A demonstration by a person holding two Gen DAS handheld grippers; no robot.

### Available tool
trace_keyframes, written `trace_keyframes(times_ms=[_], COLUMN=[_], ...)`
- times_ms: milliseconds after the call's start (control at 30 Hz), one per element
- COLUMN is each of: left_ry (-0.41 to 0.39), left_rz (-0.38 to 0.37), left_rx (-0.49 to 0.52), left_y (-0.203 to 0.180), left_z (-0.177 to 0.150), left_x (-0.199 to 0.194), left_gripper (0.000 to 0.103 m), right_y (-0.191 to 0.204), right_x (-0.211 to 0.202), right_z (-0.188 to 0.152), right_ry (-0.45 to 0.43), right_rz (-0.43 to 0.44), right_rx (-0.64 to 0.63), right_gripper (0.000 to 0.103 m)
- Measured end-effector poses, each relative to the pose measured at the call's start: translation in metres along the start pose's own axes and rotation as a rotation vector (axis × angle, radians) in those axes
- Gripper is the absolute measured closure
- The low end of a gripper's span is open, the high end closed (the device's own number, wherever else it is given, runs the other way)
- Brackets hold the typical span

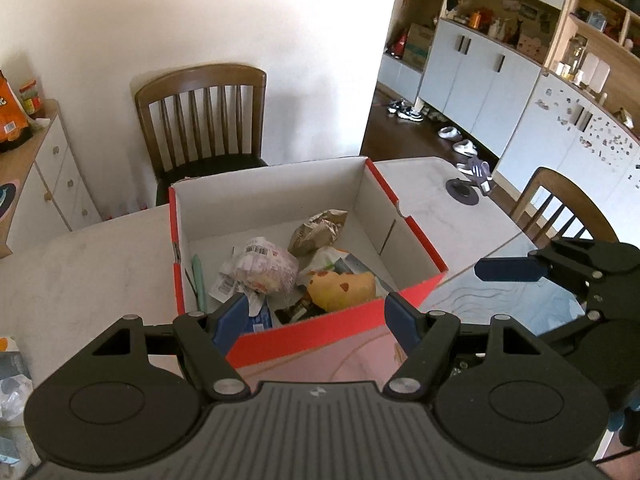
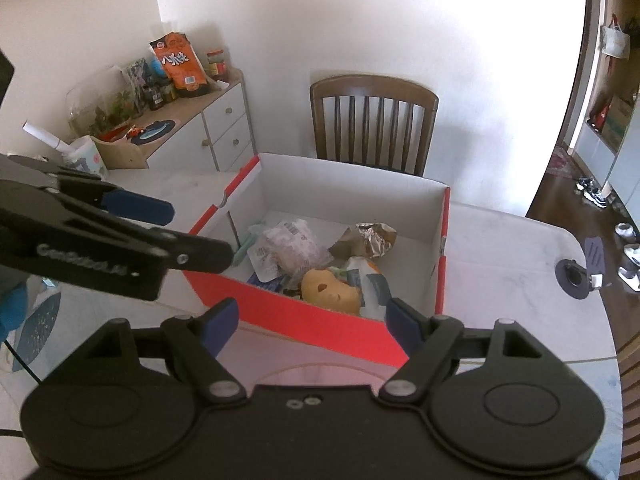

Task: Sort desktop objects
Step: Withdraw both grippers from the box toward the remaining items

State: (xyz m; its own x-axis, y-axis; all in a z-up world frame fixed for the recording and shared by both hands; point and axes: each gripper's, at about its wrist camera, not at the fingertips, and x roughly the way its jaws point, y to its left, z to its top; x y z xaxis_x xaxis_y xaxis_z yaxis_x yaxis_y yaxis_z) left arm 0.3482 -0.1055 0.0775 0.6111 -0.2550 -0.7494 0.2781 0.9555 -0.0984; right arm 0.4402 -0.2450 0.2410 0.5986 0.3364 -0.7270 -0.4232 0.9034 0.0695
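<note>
A red cardboard box with white inside (image 1: 340, 320) (image 2: 312, 322) stands on the pale table. It holds a yellow soft toy (image 1: 344, 286) (image 2: 330, 290), a crumpled white wrapper with a barcode (image 1: 266, 264) (image 2: 292, 246), a crumpled foil bag (image 1: 318, 230) (image 2: 370, 238), a green pen (image 1: 199, 280) and other packets. My left gripper (image 1: 316, 320) is open and empty, just in front of the box's near wall. My right gripper (image 2: 312, 322) is open and empty, also in front of the box. Each gripper shows in the other's view, the right one (image 1: 508, 270) and the left one (image 2: 140, 208).
A wooden chair (image 1: 204, 116) (image 2: 374, 122) stands behind the table. A second chair (image 1: 560, 208) is at the right. A white sideboard (image 2: 200, 128) with snack bags and jars is at the left. Packets (image 1: 10, 380) lie at the table's left edge. A round cable port (image 1: 462, 191) (image 2: 574, 274) sits in the tabletop.
</note>
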Motion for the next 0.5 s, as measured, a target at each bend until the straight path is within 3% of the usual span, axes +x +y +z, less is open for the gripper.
trace_keyframes(times_ms=[500], left_ry=[-0.071], left_rz=[-0.033], left_rx=[0.015], left_y=[0.005], left_z=[-0.048], left_x=[-0.047], left_gripper=[0.029], right_y=[0.023], right_x=[-0.014], right_z=[-0.021], right_ry=[0.005], right_rz=[-0.016], right_rx=[0.003], right_gripper=[0.021])
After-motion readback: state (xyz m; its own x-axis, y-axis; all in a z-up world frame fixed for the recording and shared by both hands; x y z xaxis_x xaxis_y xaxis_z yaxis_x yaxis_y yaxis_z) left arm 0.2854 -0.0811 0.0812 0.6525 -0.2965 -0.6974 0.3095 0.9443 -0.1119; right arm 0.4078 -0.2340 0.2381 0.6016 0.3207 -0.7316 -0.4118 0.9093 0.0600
